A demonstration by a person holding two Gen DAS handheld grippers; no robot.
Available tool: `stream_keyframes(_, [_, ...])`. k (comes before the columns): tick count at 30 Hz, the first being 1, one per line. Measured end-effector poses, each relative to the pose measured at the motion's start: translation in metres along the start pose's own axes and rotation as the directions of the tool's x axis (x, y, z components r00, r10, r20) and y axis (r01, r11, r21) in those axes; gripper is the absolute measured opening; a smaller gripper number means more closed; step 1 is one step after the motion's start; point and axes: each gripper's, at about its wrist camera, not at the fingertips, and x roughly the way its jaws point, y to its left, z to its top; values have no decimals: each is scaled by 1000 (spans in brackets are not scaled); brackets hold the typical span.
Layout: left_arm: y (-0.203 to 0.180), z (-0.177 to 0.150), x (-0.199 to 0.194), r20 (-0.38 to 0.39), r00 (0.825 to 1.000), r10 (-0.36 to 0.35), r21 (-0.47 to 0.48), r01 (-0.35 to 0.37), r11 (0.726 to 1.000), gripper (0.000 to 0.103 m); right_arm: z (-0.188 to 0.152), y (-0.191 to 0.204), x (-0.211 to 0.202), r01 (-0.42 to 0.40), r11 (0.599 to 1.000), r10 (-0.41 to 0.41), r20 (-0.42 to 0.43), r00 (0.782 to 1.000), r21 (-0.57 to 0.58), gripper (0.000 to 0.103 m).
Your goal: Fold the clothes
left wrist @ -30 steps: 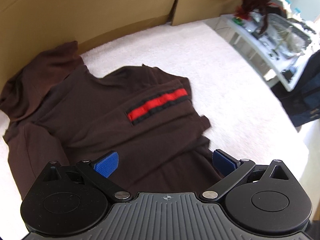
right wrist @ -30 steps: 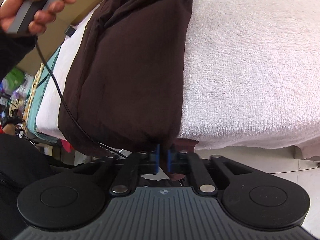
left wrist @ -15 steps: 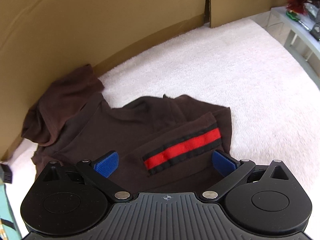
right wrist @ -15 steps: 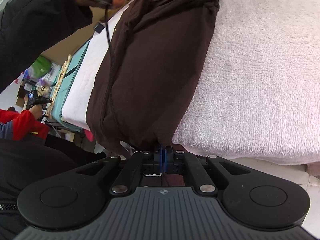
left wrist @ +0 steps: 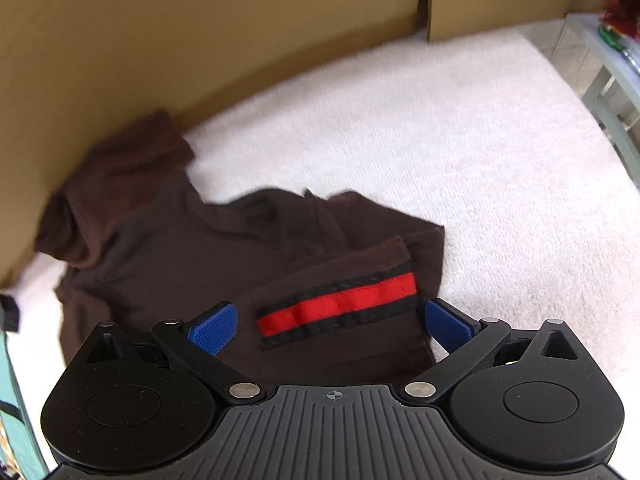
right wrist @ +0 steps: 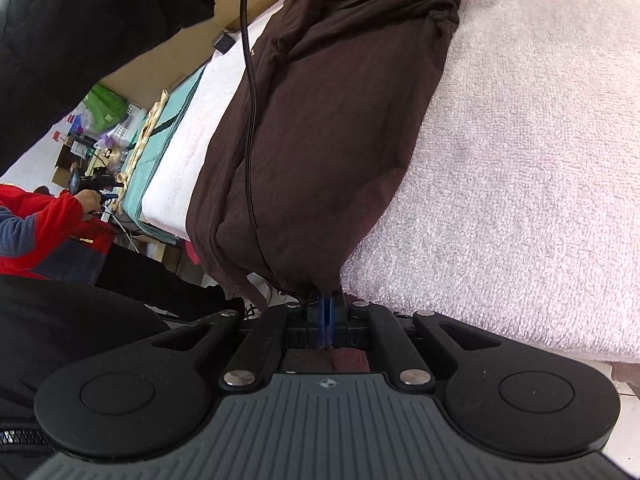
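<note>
The right gripper [right wrist: 326, 316] is clamped on the brown garment's [left wrist: 208, 256] hem at the towel's [right wrist: 520, 160] near edge; the left gripper [left wrist: 332, 322] is apart above the striped cuff [left wrist: 340, 310]. Next, I think, it must close there.

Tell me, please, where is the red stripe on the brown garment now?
In the left wrist view the red stripe lies low in the middle, on a folded sleeve of the brown garment, between the open blue pads of the left gripper.

Bright, even daylight; soft shadows. Left wrist view motion-blurred toward 12 o'clock. Fisheye bending at all edges; white glare at 3 o'clock.
</note>
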Motion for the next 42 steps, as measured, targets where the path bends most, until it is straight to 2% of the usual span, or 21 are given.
stream_keyframes(1, [-2,1,2,-17,1000,-3,2,3,1000,103,0,0,0,-1,1000,1,0,1000,-2,3])
stream_keyframes(11, [-22,5,1,3,1000,21,23,-22,1000,103,2,-1,-2,-3,1000,3,-1,1000,-7,3])
stream_keyframes(18, [4,-1,7,3,998,-67,-61,67,996,101,3,-2,-3,6,1000,-6,4,1000,-10,3])
stream_keyframes(20, [12,-2,6,13,996,-90,-87,91,992,90,3,-1,-2,8,1000,-8,4,1000,-8,3])
stream_keyframes(22, [13,-3,2,27,995,-93,-74,95,993,82,2,-1,-2,8,1000,-8,6,1000,-3,3])
stream_keyframes(27, [19,-8,-8,64,993,-98,-64,102,993,41,3,-2,-2,11,1000,-11,7,1000,-3,3])
stream_keyframes(29, [24,-10,-11,78,991,-105,-73,111,991,30,3,-1,-2,14,1000,-14,8,1000,-5,4])
stream_keyframes(33, [61,-17,-8,111,973,-203,-154,218,964,21,3,0,-4,17,1000,-17,17,1000,-8,4])
stream_keyframes(36, [84,-23,-8,133,956,-262,-215,286,934,20,2,4,-6,21,1000,-21,29,999,-13,4])
stream_keyframes(42, [109,-36,-21,189,929,-318,-232,357,905,20,1,20,-12,31,998,-29,47,998,-47,3])
